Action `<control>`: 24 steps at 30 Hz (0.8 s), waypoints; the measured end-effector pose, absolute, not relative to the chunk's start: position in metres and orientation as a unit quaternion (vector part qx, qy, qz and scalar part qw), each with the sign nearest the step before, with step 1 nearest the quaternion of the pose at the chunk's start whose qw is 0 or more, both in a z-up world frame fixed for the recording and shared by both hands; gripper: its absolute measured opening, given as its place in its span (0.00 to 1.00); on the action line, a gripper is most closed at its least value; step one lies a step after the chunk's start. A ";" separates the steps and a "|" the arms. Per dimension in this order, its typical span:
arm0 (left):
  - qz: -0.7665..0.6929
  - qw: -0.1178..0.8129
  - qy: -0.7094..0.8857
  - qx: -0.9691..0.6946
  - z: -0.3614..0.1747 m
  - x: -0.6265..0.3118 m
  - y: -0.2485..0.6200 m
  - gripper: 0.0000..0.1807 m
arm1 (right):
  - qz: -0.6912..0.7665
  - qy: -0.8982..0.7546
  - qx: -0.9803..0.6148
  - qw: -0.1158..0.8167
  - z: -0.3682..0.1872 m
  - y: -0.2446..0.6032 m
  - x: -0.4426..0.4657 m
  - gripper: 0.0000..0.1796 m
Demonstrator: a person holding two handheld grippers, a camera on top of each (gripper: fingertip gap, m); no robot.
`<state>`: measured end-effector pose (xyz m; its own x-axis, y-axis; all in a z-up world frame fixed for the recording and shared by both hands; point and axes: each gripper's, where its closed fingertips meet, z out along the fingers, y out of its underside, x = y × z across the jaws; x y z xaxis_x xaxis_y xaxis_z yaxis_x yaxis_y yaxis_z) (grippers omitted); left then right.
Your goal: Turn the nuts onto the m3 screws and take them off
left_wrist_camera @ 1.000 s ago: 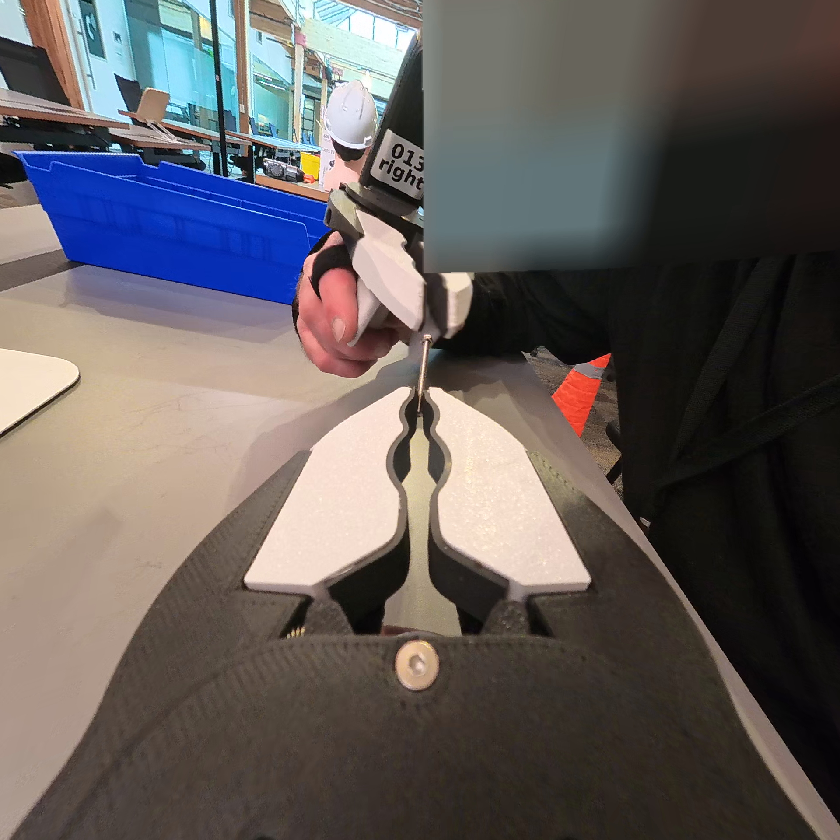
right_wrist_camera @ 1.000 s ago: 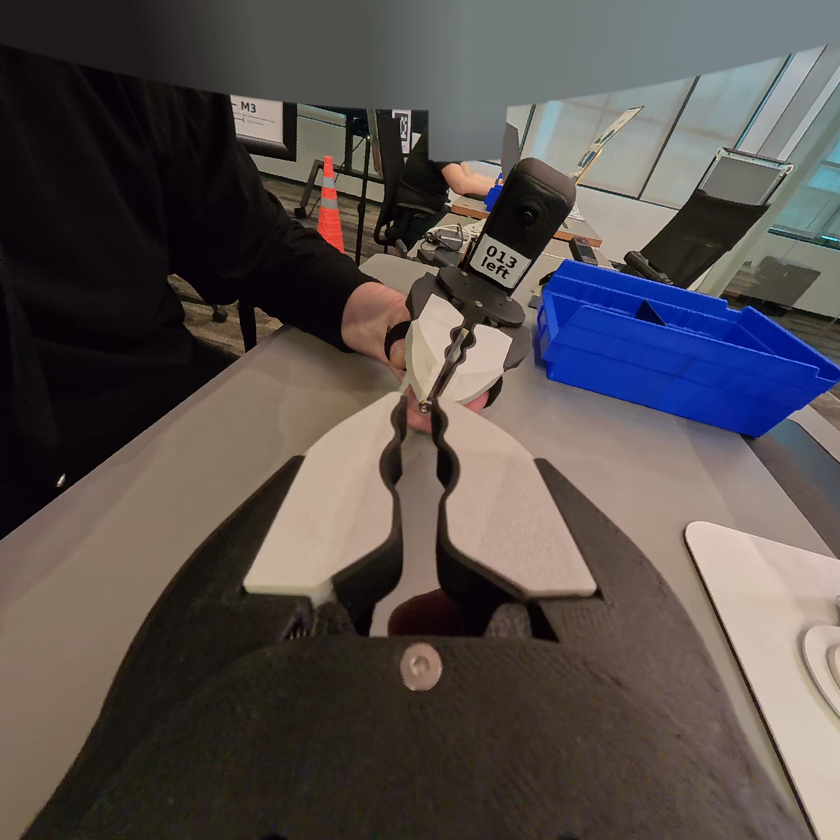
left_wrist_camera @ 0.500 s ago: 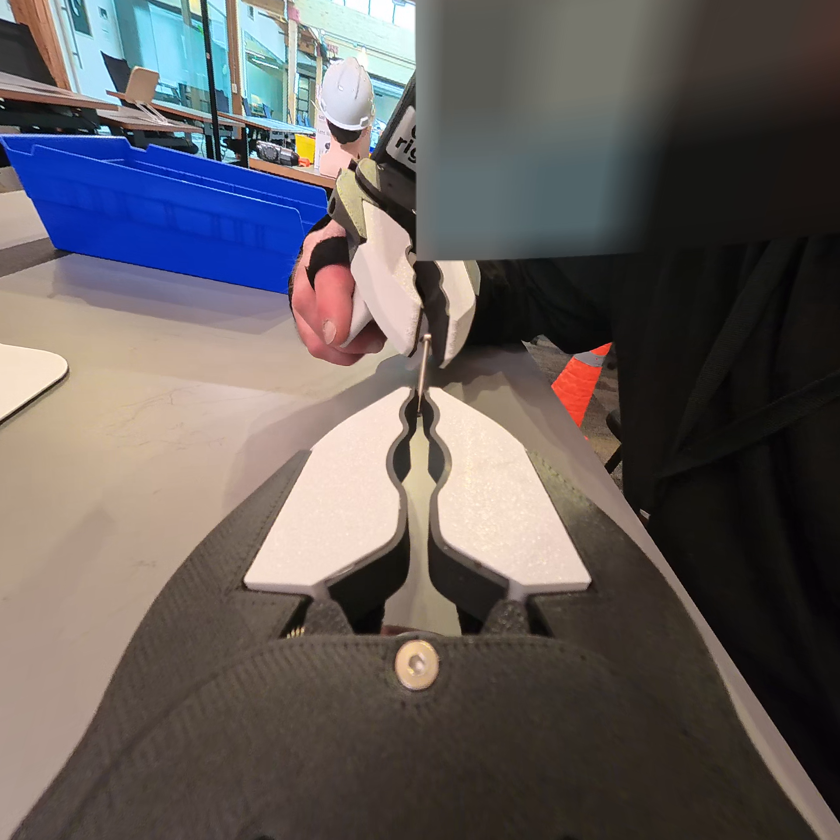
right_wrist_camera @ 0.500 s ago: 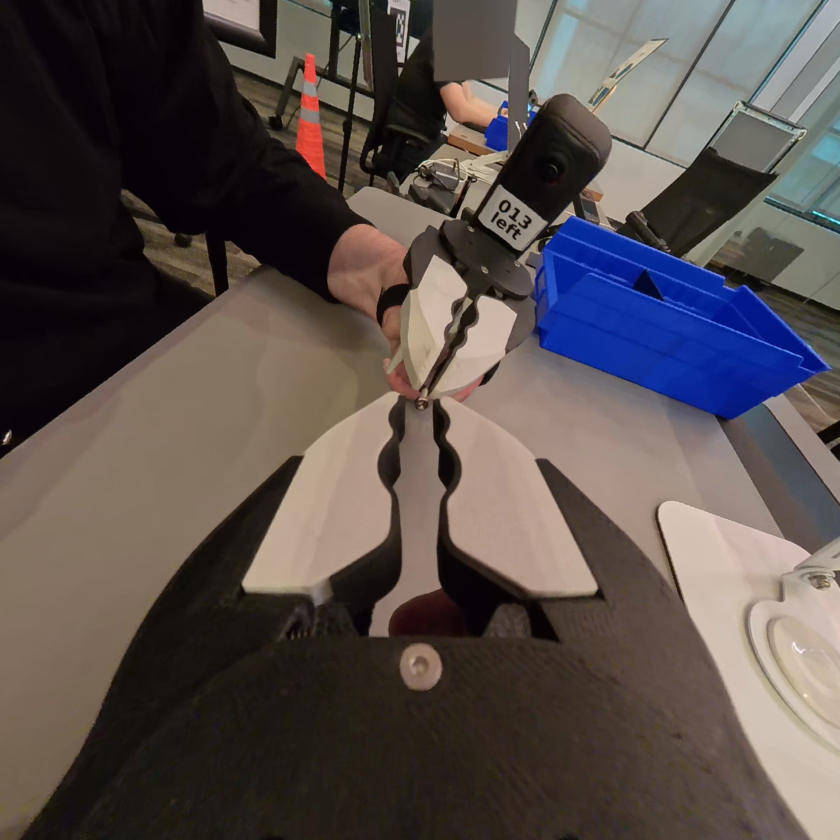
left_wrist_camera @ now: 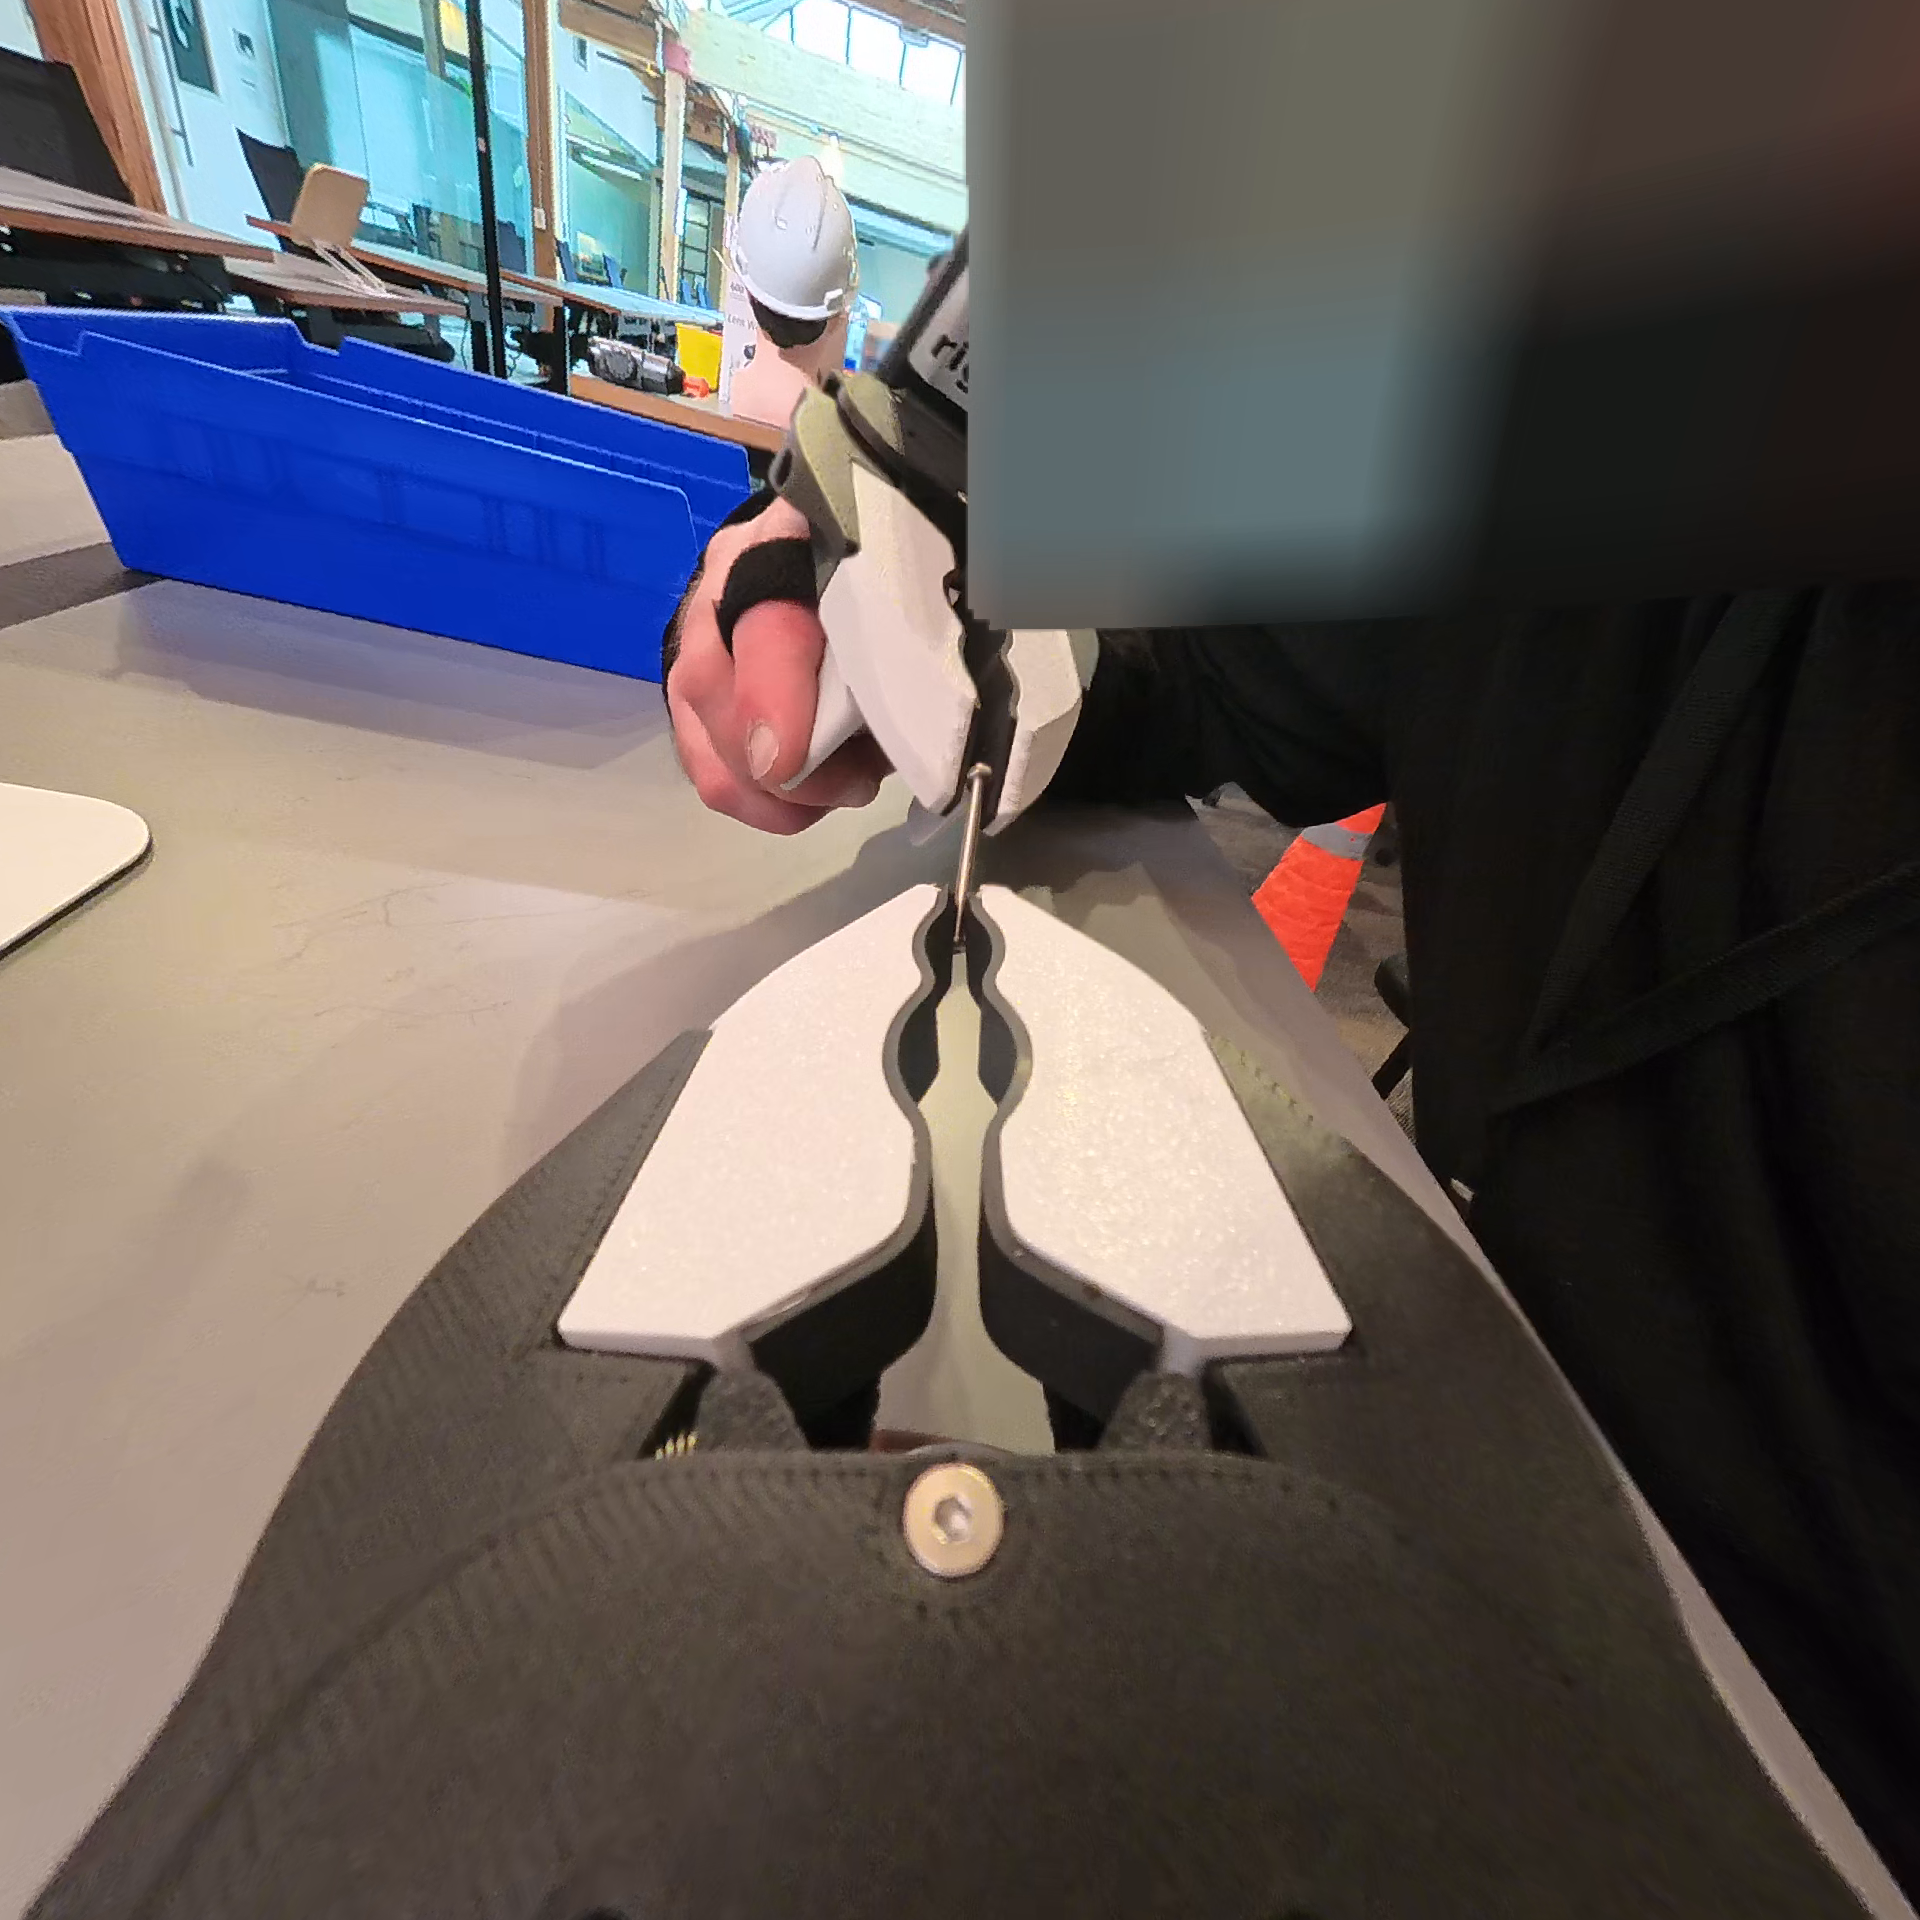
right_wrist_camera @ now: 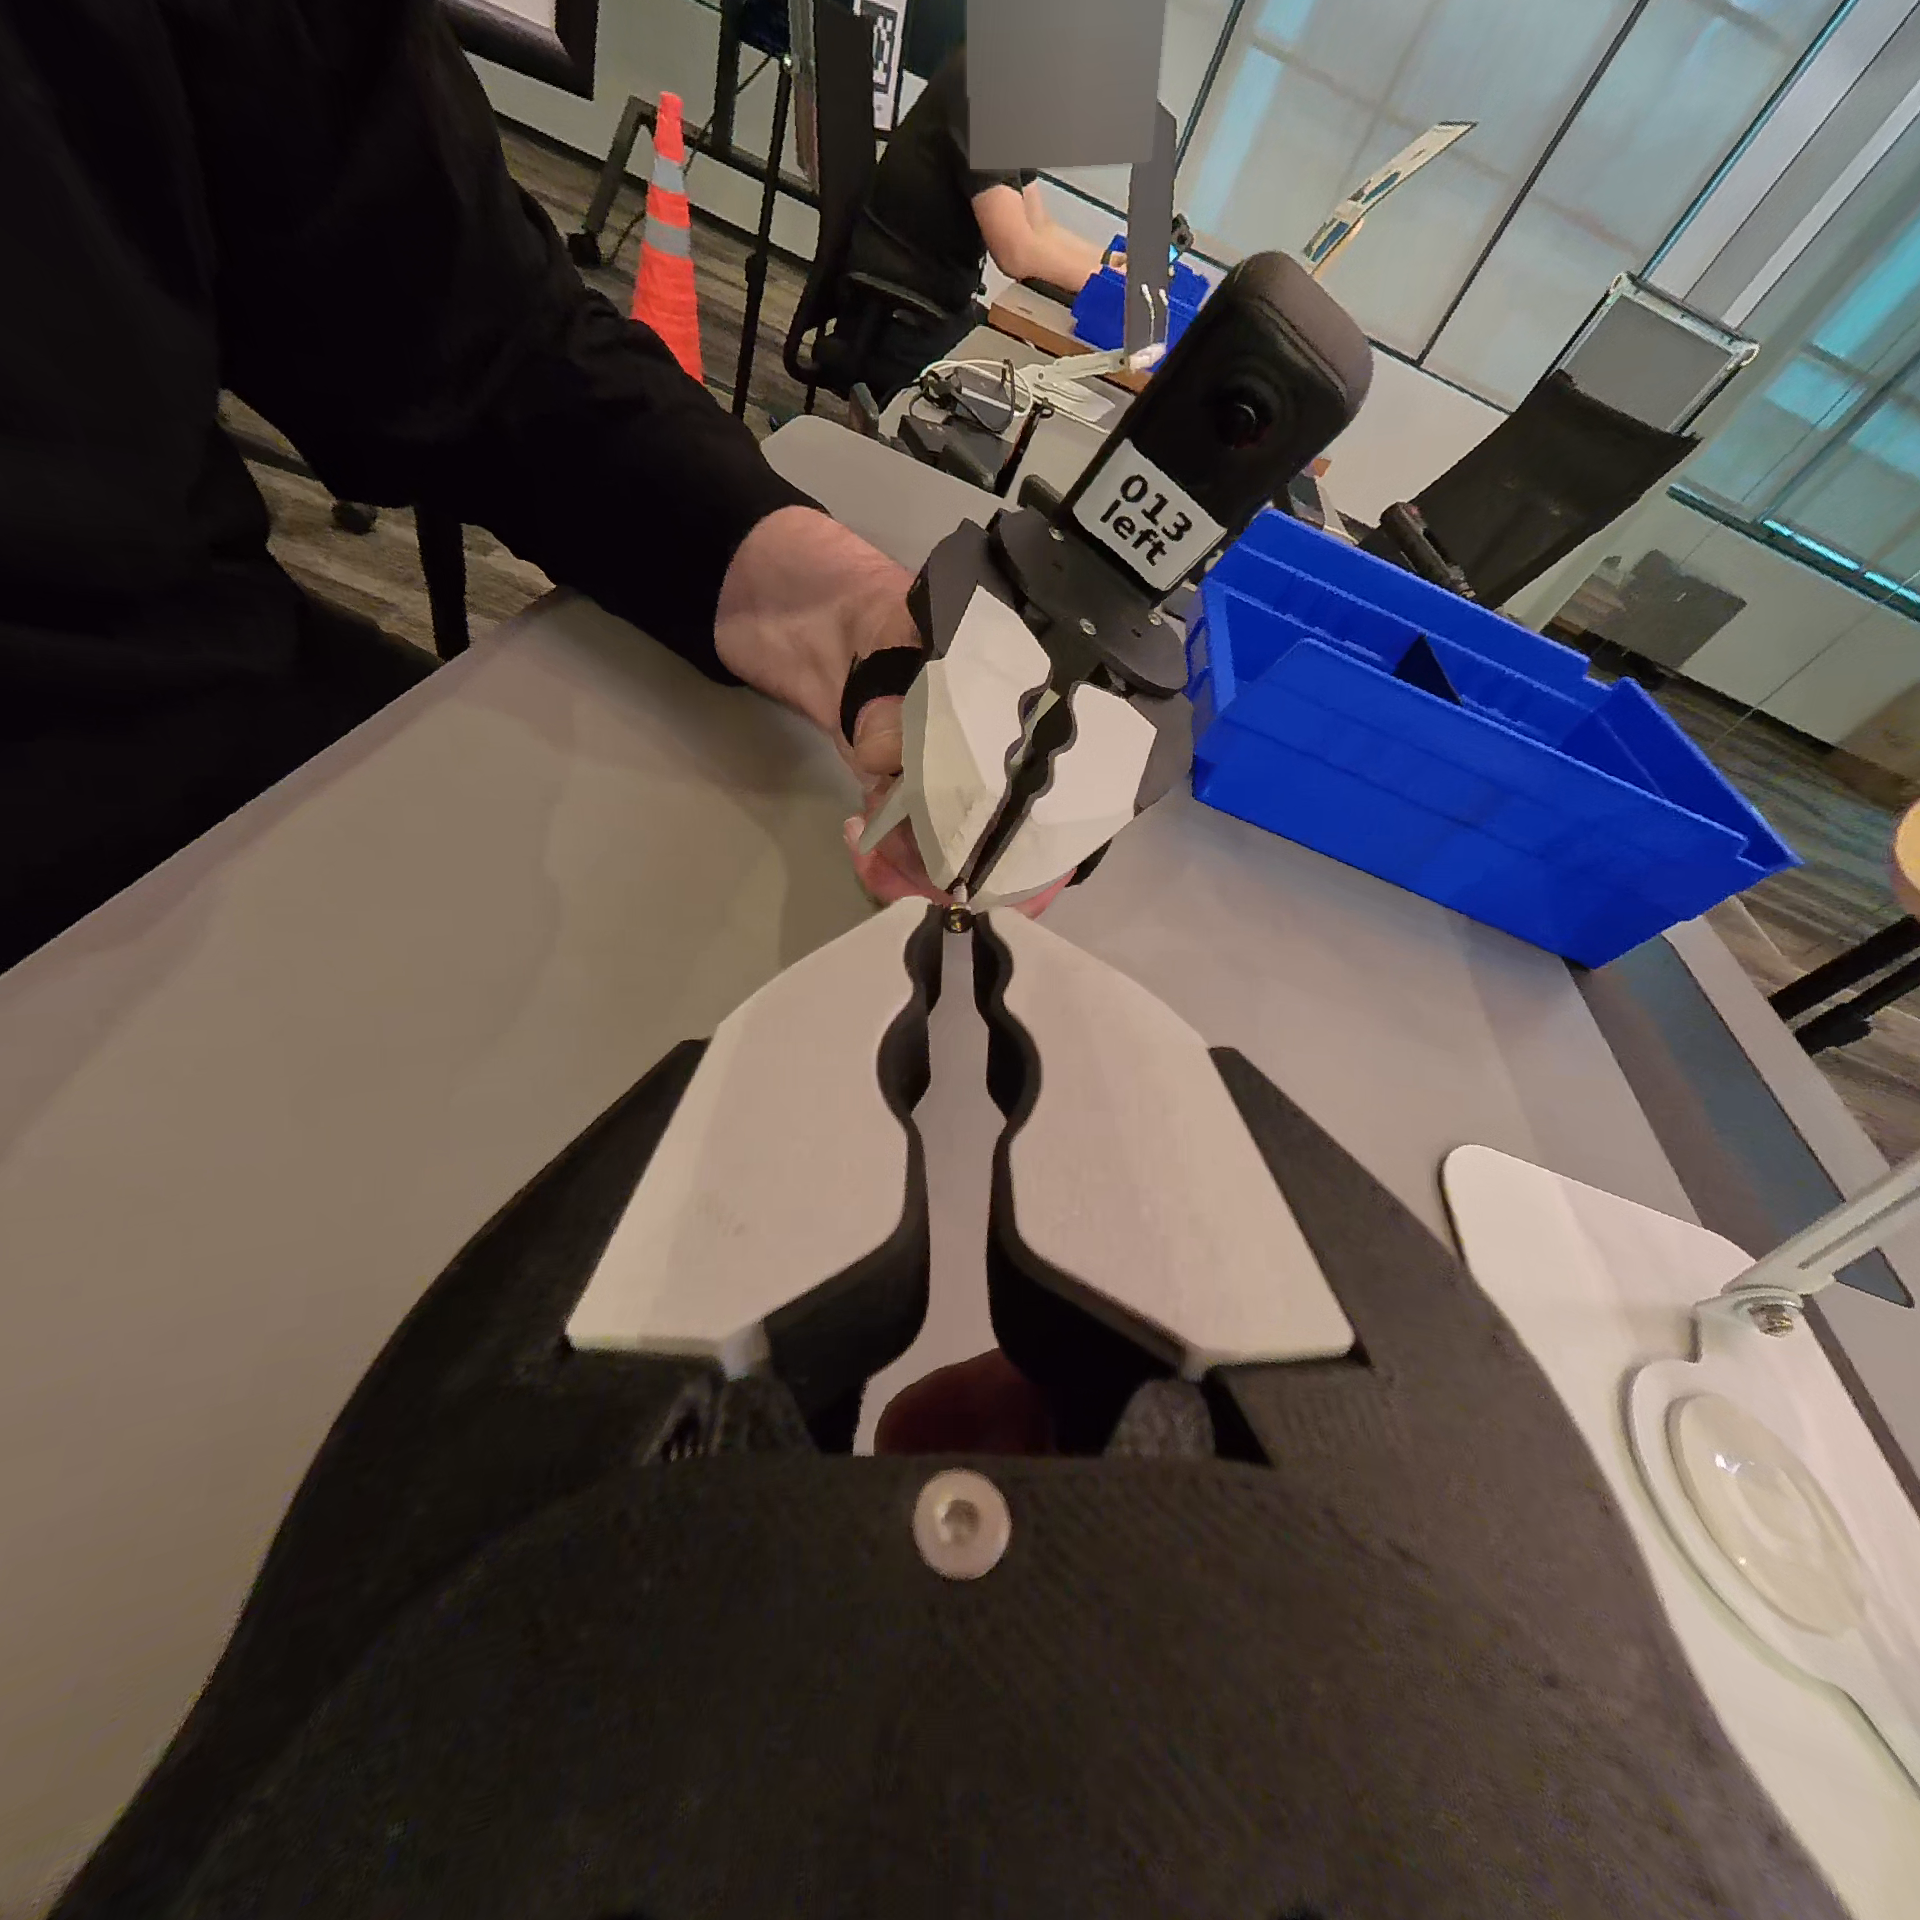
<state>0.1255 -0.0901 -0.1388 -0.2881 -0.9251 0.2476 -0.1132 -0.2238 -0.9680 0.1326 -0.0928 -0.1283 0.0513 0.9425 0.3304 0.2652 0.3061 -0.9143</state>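
A thin m3 screw point(left_wrist_camera: 967, 854) spans the short gap between my two grippers above the grey table point(left_wrist_camera: 312, 987). My left gripper point(left_wrist_camera: 958, 928) is shut on the screw's lower end. My right gripper point(right_wrist_camera: 956, 918) is shut on a small round metal piece point(right_wrist_camera: 956, 916) at the screw's other end. It looks like the nut. In the right wrist view the screw is seen end on. The right gripper point(left_wrist_camera: 975, 781) shows farther off in the left wrist view. The left gripper point(right_wrist_camera: 962, 889) shows farther off in the right wrist view. The tips of the two almost meet.
A blue bin point(left_wrist_camera: 395, 488) stands at the back of the table and shows in the right wrist view point(right_wrist_camera: 1475, 748). A white board point(right_wrist_camera: 1558, 1268) with a clear lens point(right_wrist_camera: 1766, 1517) lies nearby. A person in black stands at the table edge point(left_wrist_camera: 1247, 914). An orange cone point(left_wrist_camera: 1314, 883) stands on the floor. My left and right fingertips are right by each other.
The right gripper has rolled about the screw's axis, tilting its view. It stays shut on the screw's end. The left gripper still holds the screw in about the same place.
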 end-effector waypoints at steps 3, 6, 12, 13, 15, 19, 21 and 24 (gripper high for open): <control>-0.613 0.332 0.517 -0.496 -0.138 0.125 -0.089 0.01 | 0.297 -0.613 -0.493 0.541 -0.128 -0.091 0.132 0.03; -0.622 0.330 0.507 -0.497 -0.137 0.124 -0.087 0.01 | 0.270 -0.616 -0.490 0.555 -0.127 -0.088 0.132 0.03; -0.634 0.326 0.491 -0.501 -0.134 0.123 -0.084 0.01 | 0.216 -0.625 -0.473 0.582 -0.124 -0.086 0.131 0.03; -0.638 0.325 0.488 -0.500 -0.133 0.123 -0.083 0.01 | 0.213 -0.623 -0.472 0.586 -0.123 -0.085 0.131 0.03; -0.642 0.326 0.482 -0.500 -0.132 0.124 -0.081 0.01 | 0.213 -0.618 -0.475 0.590 -0.122 -0.084 0.130 0.03; -0.627 0.340 0.489 -0.502 -0.133 0.124 -0.080 0.01 | 0.223 -0.609 -0.485 0.587 -0.123 -0.081 0.131 0.03; -0.612 0.353 0.495 -0.505 -0.133 0.125 -0.077 0.01 | 0.227 -0.603 -0.492 0.586 -0.124 -0.079 0.131 0.03; -0.591 0.373 0.503 -0.509 -0.133 0.125 -0.074 0.01 | 0.238 -0.591 -0.501 0.585 -0.124 -0.076 0.132 0.03</control>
<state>0.1252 -0.0744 -0.1330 -0.2033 -0.9523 0.2275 -0.0718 -0.2172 -0.9735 0.1317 -0.0762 -0.1242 0.1877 0.8712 0.4537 0.3145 0.3842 -0.8680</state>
